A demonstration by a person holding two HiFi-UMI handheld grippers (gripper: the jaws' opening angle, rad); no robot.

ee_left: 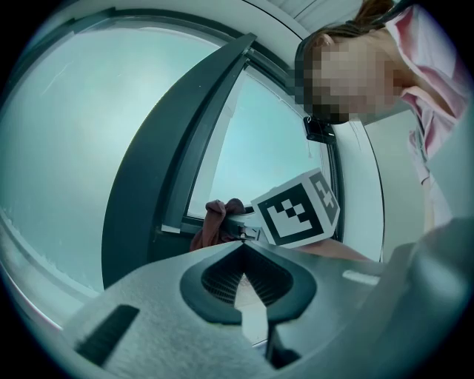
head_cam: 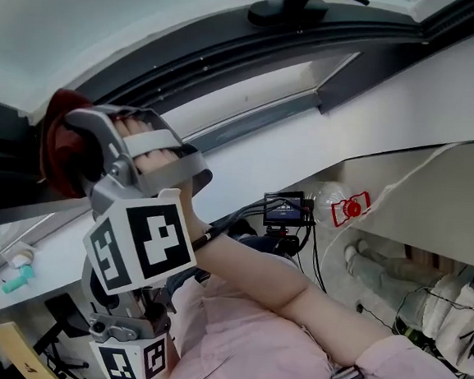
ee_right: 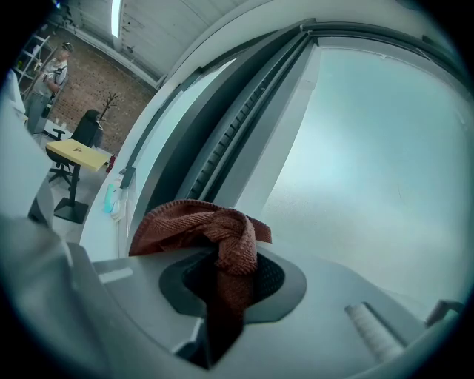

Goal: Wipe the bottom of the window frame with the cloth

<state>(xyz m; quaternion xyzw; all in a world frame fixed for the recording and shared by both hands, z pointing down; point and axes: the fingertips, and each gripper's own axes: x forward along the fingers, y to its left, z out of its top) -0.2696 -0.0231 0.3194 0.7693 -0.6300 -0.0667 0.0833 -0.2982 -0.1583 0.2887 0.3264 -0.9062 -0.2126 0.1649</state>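
Now wiping: right gripper fingers are pinching rust-red cloth at window frame; left gripper idling closed, empty; next, press along.

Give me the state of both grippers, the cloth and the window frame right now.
Right gripper: jaws shut on the cloth.
Cloth: bunched, one fold pinched, the rest loose above the jaws.
Left gripper: jaws together, nothing between them.
Window frame: cloth held close to it; contact unclear.
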